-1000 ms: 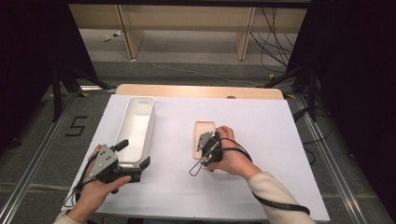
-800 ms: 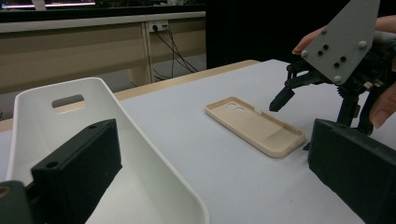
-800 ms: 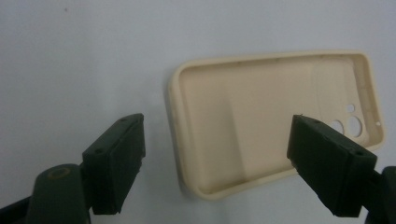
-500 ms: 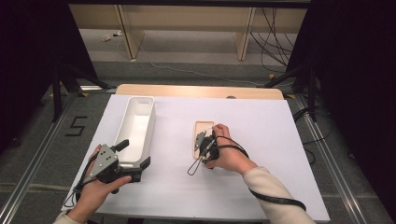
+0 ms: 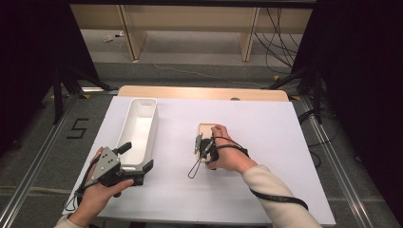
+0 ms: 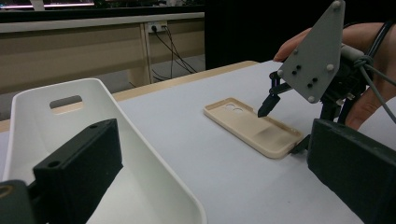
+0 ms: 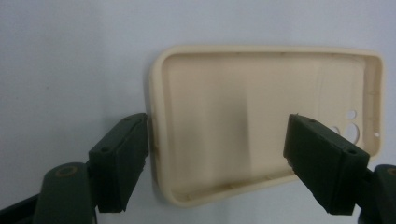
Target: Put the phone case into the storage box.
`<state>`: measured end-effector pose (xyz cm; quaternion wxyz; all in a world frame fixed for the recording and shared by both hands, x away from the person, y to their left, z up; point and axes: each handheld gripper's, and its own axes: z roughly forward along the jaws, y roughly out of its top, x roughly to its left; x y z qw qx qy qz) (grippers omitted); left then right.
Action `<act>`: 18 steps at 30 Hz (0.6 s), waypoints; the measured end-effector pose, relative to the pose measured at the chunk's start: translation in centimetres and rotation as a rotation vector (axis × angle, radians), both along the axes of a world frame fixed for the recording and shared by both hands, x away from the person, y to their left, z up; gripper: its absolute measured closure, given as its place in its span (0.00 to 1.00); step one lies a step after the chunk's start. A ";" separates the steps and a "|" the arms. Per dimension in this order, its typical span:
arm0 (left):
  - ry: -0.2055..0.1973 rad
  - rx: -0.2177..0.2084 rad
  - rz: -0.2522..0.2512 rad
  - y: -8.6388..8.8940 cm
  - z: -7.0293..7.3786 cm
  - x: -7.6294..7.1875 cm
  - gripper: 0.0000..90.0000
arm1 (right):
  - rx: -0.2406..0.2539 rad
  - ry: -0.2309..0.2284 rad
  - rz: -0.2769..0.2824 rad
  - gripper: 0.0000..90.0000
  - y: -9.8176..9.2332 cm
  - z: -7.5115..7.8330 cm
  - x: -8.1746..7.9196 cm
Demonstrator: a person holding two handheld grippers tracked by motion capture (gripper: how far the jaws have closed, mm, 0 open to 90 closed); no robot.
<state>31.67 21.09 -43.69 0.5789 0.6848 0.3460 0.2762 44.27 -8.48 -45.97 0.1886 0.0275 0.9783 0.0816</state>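
A beige phone case (image 5: 205,129) lies open side up on the white table, right of centre. My right gripper (image 5: 203,151) hangs over its near end, open. In the right gripper view the right gripper (image 7: 222,163) has one jaw just outside the phone case's (image 7: 266,107) end edge and the other over its inside, near the camera holes. The left gripper view shows the phone case (image 6: 254,128) with the right gripper (image 6: 282,126) tilted down onto it. A long white bin (image 5: 138,130) stands at the left. My left gripper (image 5: 135,159) is open at its near end, straddling the white bin's (image 6: 140,154) wall.
The white table sheet (image 5: 266,123) reaches to a wooden strip (image 5: 199,92) at the back. Beyond it are a grey floor, cables and a wooden shelf frame. Metal rails run along both sides of the table.
My right gripper has shifted slightly left and away from the person, settling lower over the phone case. The left gripper and the bin have not moved.
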 end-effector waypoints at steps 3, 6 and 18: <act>0.001 0.000 -0.002 0.0 0.0 0.0 0.04 | -0.012 -0.016 0.038 0.28 0.1 0.1 0.3; 0.002 0.001 -0.003 -0.1 0.0 0.0 0.04 | -0.027 -0.007 0.017 0.28 0.3 0.1 0.1; 0.002 -0.001 -0.005 -0.1 0.0 0.0 0.04 | -0.063 0.003 0.069 0.32 0.8 0.1 0.5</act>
